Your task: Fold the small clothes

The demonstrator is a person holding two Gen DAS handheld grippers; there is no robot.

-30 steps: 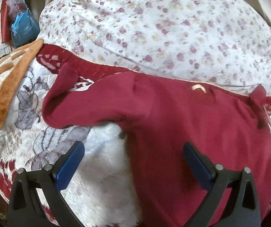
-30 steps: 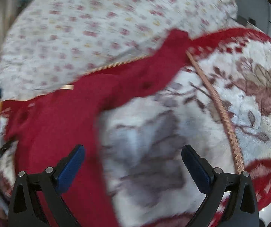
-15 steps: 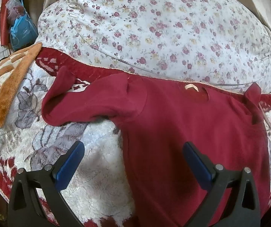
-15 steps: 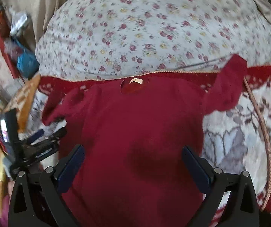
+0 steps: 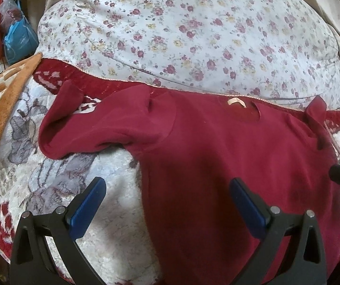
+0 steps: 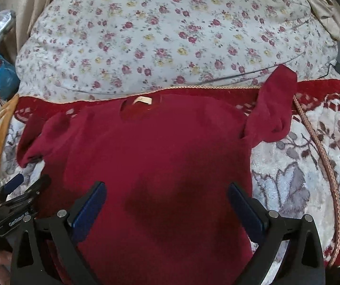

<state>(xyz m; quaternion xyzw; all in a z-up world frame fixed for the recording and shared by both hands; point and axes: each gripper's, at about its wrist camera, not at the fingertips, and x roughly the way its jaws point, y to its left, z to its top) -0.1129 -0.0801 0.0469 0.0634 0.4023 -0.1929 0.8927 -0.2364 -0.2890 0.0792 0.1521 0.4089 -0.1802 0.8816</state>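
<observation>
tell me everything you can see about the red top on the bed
The red top is a dark red, soft knit-looking long-sleeved garment spread flat and unfolded on a plush floral blanket, neck toward the flowered duvet. A pale label shows inside the round neckline. Both sleeves lie bunched outward. Neither open gripper holds it.

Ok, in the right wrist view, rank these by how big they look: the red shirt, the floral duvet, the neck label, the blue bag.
1. Floral duvet and red shirt: alike in apparent area, and the shirt lies nearer the camera, so I won't rank them.
2. Blue bag, partly cut off at the left edge.
3. Neck label, smallest.
</observation>
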